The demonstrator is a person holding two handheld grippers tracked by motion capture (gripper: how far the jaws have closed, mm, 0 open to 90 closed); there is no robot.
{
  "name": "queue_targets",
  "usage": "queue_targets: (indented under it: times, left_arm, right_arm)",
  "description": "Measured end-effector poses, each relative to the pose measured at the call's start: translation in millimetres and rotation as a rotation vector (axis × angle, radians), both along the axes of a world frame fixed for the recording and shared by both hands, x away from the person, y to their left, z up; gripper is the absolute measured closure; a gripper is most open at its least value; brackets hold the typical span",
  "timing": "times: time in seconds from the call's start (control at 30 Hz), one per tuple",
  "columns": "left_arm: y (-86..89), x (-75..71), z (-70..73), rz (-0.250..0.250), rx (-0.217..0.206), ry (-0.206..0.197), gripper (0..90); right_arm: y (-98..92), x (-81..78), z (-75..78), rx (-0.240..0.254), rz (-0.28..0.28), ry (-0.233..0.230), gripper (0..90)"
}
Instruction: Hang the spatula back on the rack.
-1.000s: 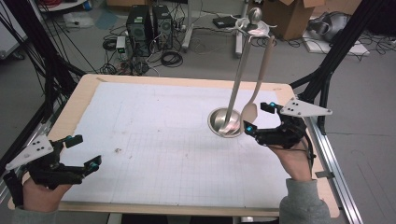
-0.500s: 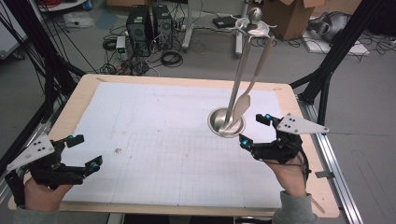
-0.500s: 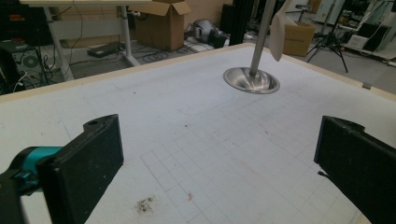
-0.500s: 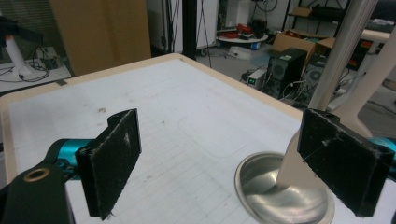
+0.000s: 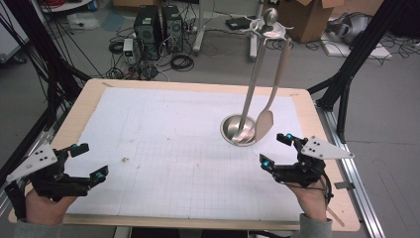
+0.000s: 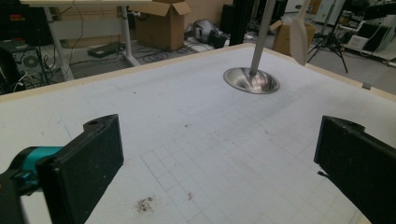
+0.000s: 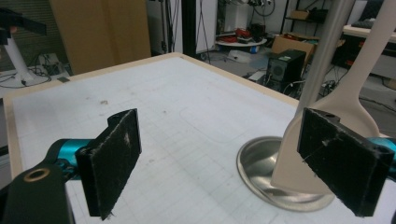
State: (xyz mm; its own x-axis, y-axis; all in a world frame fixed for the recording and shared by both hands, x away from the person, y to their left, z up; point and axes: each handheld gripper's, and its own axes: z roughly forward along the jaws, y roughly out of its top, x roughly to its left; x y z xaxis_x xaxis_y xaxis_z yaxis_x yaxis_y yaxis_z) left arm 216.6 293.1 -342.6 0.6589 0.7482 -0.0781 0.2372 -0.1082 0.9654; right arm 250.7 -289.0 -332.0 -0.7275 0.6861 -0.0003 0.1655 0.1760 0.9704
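Note:
A steel utensil stand has a round base (image 5: 233,130) on the right half of the mat, and its pole (image 5: 255,69) rises to hooks at the top. A beige spatula (image 5: 265,124) hangs from a hook with its blade just above the base. My right gripper (image 5: 274,149) is open and empty, a short way in front of the base and to its right. In the right gripper view, that gripper (image 7: 229,154) frames the spatula blade (image 7: 343,109) and the base (image 7: 259,163) without touching them. My left gripper (image 5: 90,161) is open and empty at the near left corner; the base (image 6: 251,80) lies far ahead of it (image 6: 217,140).
A white gridded mat (image 5: 173,148) covers the wooden table (image 5: 89,94). A small dark stain (image 5: 125,159) marks the mat near my left gripper. Computer towers (image 5: 158,25), cables and cardboard boxes sit on the floor beyond the far edge. Black frame posts (image 5: 346,74) stand at the right.
My right gripper has drawn back from beside the spatula blade toward the near edge and slightly left, staying open. The spatula hangs free. My left gripper has barely moved.

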Motion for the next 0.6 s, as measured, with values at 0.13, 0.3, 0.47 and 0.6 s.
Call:
queue_targets:
  times: [0.13, 0.3, 0.47, 0.6]
  left_arm:
    - [-1.1, 0.6, -1.3, -0.001, 0.003, 0.005, 1.7]
    - [-2.5, 0.9, -2.8, -0.001, 0.001, 0.006, 1.7]
    - [-4.0, 1.5, -3.9, -0.004, 0.005, 0.007, 1.7]
    - [-4.6, 2.8, -3.8, 0.000, 0.006, 0.008, 1.7]
  right_arm:
    - [-6.6, -4.5, -10.3, 0.024, -0.008, 0.013, 12.7]
    - [-14.0, -7.7, -18.0, 0.025, -0.018, 0.022, 12.7]
    - [-16.8, -9.9, -19.2, 0.025, -0.025, 0.026, 12.7]
    - [-13.6, -9.7, -19.7, 0.018, -0.011, 0.022, 12.7]
